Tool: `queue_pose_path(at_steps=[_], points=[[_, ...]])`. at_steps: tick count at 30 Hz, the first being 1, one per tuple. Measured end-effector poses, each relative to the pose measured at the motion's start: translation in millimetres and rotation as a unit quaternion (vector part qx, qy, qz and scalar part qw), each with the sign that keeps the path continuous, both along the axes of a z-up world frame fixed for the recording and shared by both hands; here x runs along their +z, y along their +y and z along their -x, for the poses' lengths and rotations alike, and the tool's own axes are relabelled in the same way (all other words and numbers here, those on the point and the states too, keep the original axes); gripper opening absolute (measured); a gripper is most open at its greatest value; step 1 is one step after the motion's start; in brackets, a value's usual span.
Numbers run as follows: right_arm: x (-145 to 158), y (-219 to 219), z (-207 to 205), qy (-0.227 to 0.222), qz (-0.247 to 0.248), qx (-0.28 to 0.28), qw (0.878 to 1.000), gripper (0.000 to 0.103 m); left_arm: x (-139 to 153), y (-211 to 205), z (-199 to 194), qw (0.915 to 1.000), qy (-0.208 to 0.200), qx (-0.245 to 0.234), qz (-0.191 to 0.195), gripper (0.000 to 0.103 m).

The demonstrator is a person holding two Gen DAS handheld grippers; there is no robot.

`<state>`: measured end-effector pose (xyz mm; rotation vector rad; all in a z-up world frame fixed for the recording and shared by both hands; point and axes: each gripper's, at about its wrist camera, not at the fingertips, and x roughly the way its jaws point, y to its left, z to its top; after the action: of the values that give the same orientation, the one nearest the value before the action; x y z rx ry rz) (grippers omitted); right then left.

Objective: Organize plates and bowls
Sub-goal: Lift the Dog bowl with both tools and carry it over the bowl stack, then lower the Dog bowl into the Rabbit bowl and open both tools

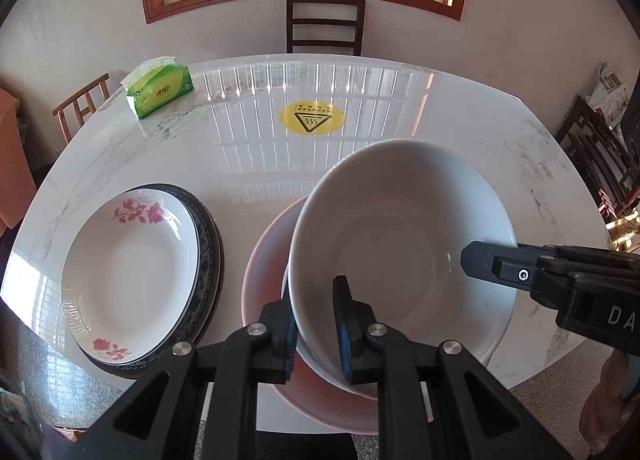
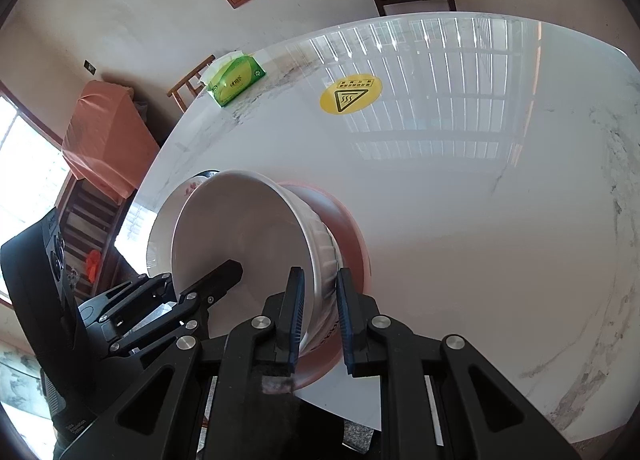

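The white marble counter [image 1: 248, 148] fills most of what I see, glossy enough to mirror the window bars. A dark chair [image 1: 325, 24] stands at its far edge under the window, and a lighter wooden chair [image 1: 82, 102] sits off the far left corner.

On the left part of the counter lies my stack of plates [image 1: 140, 276]: a white plate with pink roses on top of at least one dark blue-rimmed plate. Just to the right of it, near the front edge, sits the pink bowl [image 1: 264, 280].

The white bowl [image 1: 400, 244] is tilted over the pink bowl, with its opening tipped toward me, and its lower edge appears to sit inside the pink one. I have it by the rim from two sides. My left gripper [image 1: 320, 334] is closed on the near rim, one finger outside the wall and one inside. My right gripper [image 2: 320, 320] is clamped on the rim at the right side; in the right wrist view the ribbed outer wall runs between its blue pads.

Further back, a round yellow warning sticker [image 1: 312, 115] is stuck near the middle of the counter, and a green tissue pack [image 1: 160, 90] rests at the far left corner.
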<state>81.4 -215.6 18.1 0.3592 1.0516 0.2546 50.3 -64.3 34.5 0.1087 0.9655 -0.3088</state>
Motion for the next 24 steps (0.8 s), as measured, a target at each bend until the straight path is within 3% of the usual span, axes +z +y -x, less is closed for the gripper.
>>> queue_pose_path(at_steps=[24], points=[[-16.5,-14.7,-2.1,0.013,-0.061,-0.012,0.998,0.017,1.6,-4.1,-1.0,0.9995,-0.010,-0.028,-0.006,0.023]])
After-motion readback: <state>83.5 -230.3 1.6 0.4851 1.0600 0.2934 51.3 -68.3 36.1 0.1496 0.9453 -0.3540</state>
